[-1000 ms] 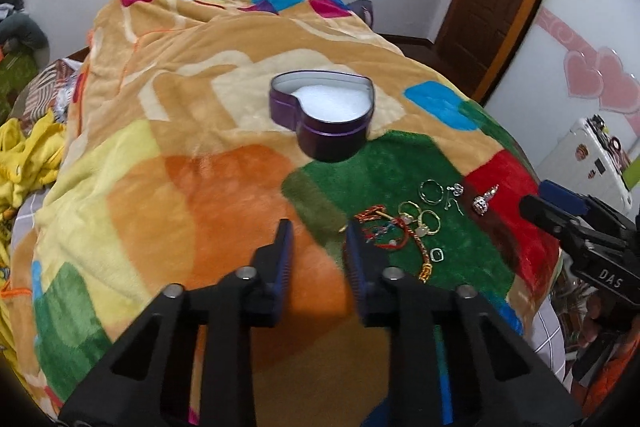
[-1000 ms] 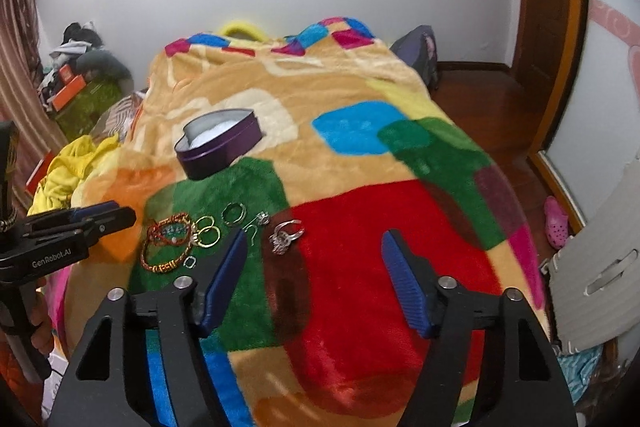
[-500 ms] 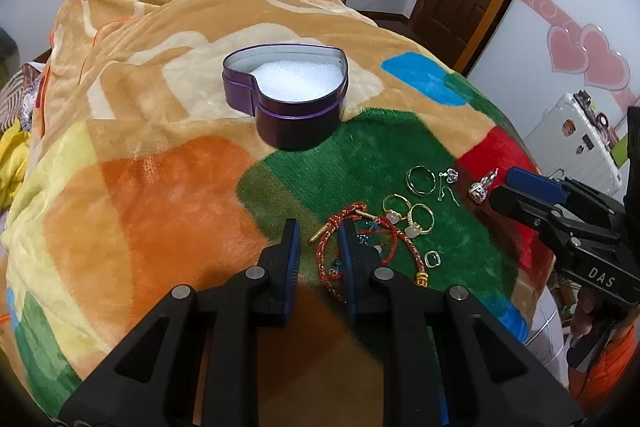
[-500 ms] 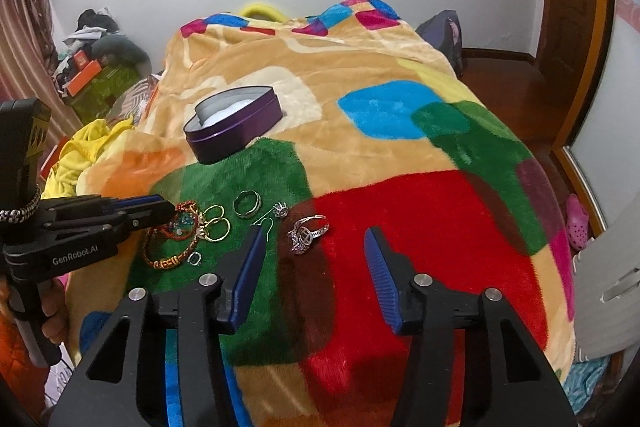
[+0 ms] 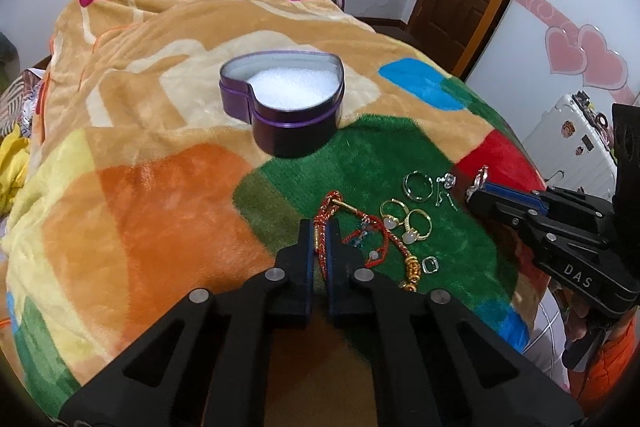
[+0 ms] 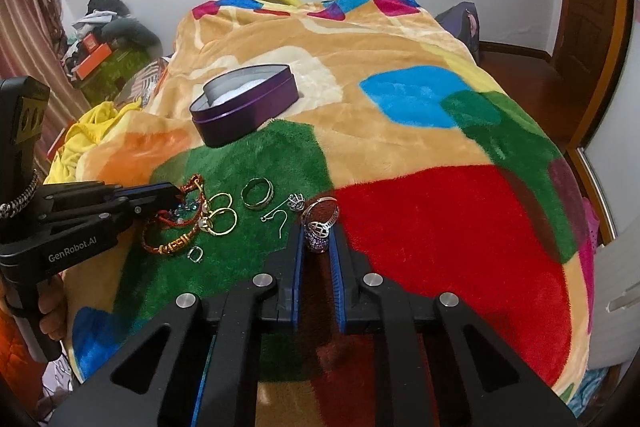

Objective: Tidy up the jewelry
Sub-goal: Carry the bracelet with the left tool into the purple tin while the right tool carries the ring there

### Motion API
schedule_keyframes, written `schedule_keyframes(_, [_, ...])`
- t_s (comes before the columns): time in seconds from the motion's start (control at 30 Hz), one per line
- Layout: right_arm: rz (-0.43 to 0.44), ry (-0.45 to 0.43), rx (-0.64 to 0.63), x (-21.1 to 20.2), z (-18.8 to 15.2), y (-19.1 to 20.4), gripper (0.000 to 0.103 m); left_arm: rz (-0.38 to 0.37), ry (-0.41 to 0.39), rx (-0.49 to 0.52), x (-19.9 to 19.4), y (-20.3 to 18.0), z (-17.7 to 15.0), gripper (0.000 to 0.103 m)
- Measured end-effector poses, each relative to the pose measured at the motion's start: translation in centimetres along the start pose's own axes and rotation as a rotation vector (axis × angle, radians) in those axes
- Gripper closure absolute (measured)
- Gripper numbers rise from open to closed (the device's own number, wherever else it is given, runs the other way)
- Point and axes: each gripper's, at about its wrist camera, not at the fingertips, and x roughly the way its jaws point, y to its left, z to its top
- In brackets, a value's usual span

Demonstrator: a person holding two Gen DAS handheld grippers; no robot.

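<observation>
Jewelry lies scattered on the green patch of a patchwork blanket [image 5: 152, 99], in front of an open purple heart-shaped tin [image 5: 282, 107] lined with white foam. The left gripper [image 5: 319, 227] is nearly closed, its fingers pinching the red-and-gold braided bracelet [image 5: 326, 211] on the blanket. The right gripper [image 6: 317, 233] has its fingers drawn close around a silver ring with purple stones [image 6: 319, 221] at the edge of the red patch. Between them lie two gold rings [image 6: 222, 213], a dark band [image 6: 258, 193] and silver earrings [image 6: 288, 211].
</observation>
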Motion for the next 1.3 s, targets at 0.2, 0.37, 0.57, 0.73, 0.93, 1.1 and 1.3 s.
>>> schedule_keyframes(0.2, [-0.004, -0.032, 0.002, -1.2, 0.4, 0.0, 0.094, 0.01, -0.055, -0.008, -2.1, 0.1, 0.6, 0.099])
schedule_keyframes(0.37, [-0.019, -0.046, -0.009, -1.6, 0.6, 0.4, 0.094, 0.019, -0.117, -0.021, -4.5, 0.2, 1.1, 0.099])
schedule_keyframes(0.57, [0.005, 0.012, 0.036, -1.0, 0.6, 0.1, 0.084, 0.032, -0.176, -0.031, -6.5, 0.5, 1.8, 0.099])
schedule_keyframes(0.73, [-0.011, 0.037, 0.037, 0.1, 0.4, 0.2, 0.074, 0.037, -0.205, -0.038, -7.5, 0.8, 2.2, 0.099])
schedule_keyframes(0.93, [-0.039, 0.026, -0.03, 0.6, 0.0, 1.2, 0.091, 0.049, -0.227, -0.041, -7.9, 1.0, 2.8, 0.099])
schedule_keyframes(1.1, [-0.04, -0.024, -0.037, -0.5, 0.6, 1.4, 0.091, 0.051, -0.247, -0.043, -7.9, 1.1, 3.4, 0.099])
schedule_keyframes(1.3, [-0.035, -0.085, -0.039, -1.7, 2.5, 1.7, 0.091, 0.054, -0.278, -0.045, -8.1, 1.3, 4.8, 0.099])
